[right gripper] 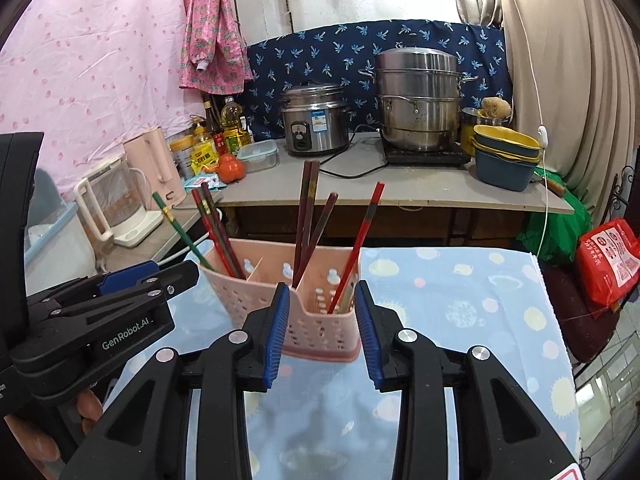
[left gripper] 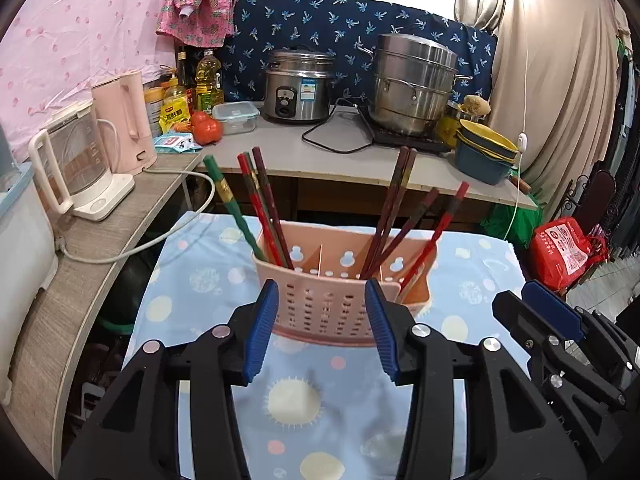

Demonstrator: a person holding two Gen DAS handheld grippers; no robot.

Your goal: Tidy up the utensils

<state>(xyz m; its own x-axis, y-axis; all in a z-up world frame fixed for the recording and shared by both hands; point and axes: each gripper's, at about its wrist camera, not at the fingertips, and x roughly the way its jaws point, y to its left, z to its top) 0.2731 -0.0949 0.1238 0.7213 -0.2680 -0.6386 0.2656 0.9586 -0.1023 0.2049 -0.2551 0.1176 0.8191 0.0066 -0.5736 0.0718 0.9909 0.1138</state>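
pink plastic caddy [left gripper: 324, 304] is standing on the dotted cloth [left gripper: 296, 404], chopsticks [left gripper: 264, 208] leaning inside. both the left gripper [left gripper: 322, 324] and right gripper [right gripper: 322, 328] are hovering part-open, gripping nothing.

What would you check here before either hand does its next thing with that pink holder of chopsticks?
1. Left gripper empty, fingers apart: ok.
2. Right gripper empty, fingers apart: ok.
3. Pink holder upright on the blue cloth: ok.
4. Chopsticks in compartments: green chopstick and red ones in the left one, others to the right: ok.
5. Stray utensils on the cloth: none seen: ok.
6. Middle compartment's contents: cannot tell.
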